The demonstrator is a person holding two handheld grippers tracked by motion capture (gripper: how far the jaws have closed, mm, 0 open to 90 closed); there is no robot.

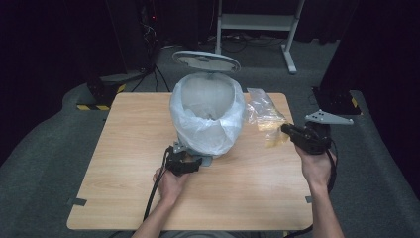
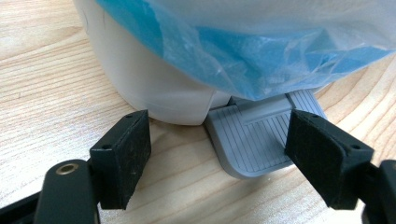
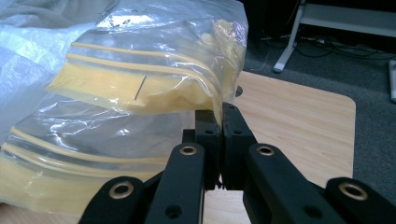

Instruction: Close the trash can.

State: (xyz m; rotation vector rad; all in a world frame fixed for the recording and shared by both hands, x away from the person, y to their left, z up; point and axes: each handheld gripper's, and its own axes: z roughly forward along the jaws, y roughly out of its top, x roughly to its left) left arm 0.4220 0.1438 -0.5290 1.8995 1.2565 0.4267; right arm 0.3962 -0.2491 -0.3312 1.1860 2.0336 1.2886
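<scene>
Here, a clear plastic bag [image 1: 265,115] with yellow bands is held off the table [image 1: 124,163] at the centre right of the high view, just beside the lined bin [image 1: 208,116], whose lid [image 1: 205,60] stands open at the upper middle. In the right gripper view the right gripper [image 3: 221,122] is seen fully closed, its jaws pinching a thin edge of the bag, which spreads across the left and upper part of that frame. The bag is judged light, limp and slippery; it would sag and swing if carried, so a hold near a folded edge or seam is to be preferred over the smooth film. At the lower middle of the high view the left gripper [image 1: 190,163] is set at the bin's foot; in the left gripper view its jaws stand apart on either side of the grey pedal [image 2: 259,140], with nothing gripped.
</scene>
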